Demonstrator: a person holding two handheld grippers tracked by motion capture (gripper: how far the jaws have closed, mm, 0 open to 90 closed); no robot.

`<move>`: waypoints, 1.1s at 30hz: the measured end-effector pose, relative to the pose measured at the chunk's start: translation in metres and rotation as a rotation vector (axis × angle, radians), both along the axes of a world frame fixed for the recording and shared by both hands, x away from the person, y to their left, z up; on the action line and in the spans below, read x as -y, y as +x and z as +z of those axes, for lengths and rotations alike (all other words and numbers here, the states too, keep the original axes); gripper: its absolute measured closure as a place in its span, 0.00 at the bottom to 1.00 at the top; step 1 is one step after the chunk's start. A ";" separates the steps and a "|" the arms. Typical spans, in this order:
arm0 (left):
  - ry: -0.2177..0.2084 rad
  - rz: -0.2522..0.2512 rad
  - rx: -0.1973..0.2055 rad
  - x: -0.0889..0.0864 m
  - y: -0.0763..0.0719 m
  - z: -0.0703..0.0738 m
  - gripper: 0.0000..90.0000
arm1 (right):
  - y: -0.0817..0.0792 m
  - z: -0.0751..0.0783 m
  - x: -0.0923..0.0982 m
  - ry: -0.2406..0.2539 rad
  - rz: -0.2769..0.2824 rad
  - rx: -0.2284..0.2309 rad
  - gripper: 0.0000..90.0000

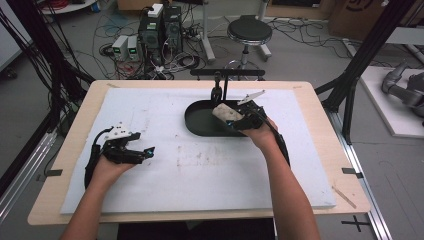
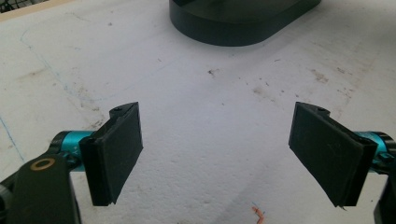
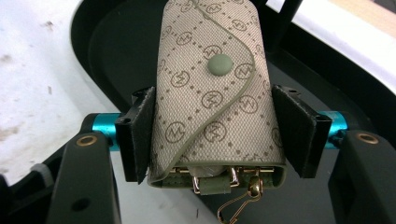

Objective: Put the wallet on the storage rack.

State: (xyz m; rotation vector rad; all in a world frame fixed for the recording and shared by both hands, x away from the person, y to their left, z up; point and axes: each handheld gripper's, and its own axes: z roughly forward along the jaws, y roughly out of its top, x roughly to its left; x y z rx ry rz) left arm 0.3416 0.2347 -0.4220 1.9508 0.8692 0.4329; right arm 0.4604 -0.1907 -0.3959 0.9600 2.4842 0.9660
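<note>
Holding a beige key pouch over the black oval tray in high view, right gripper clamped on it, likely for dropping in; left gripper parked aside on the white foam mat. Left gripper view: jaws wide apart, nothing between. Right gripper view: pads squeezing pouch sides, snap up, clip dangling.

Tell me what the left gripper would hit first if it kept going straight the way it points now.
Probably the black tray. The left gripper, jaws open with nothing between them, points across bare white foam board toward the tray's near wall. Depth is hard to judge, but nothing else lies in that line.
</note>
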 end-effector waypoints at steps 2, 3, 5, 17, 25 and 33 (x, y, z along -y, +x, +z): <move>0.003 0.002 0.001 0.000 0.000 0.000 0.19 | 0.005 -0.002 -0.002 -0.018 0.004 -0.006 0.40; 0.003 0.002 0.001 0.000 0.000 0.000 0.19 | 0.007 -0.003 -0.003 -0.021 0.001 -0.002 0.40; 0.002 0.004 -0.001 0.000 0.000 -0.001 0.19 | 0.011 -0.005 -0.005 -0.027 0.000 -0.006 0.40; 0.010 0.009 -0.007 -0.002 0.002 -0.002 0.19 | 0.028 -0.031 -0.011 -0.067 -0.031 -0.092 0.39; 0.017 0.001 -0.009 0.000 0.002 -0.003 0.19 | 0.030 -0.032 -0.009 -0.055 -0.058 -0.136 0.29; 0.015 0.003 -0.009 0.000 0.002 -0.003 0.19 | 0.024 -0.020 -0.001 -0.031 -0.070 -0.117 0.23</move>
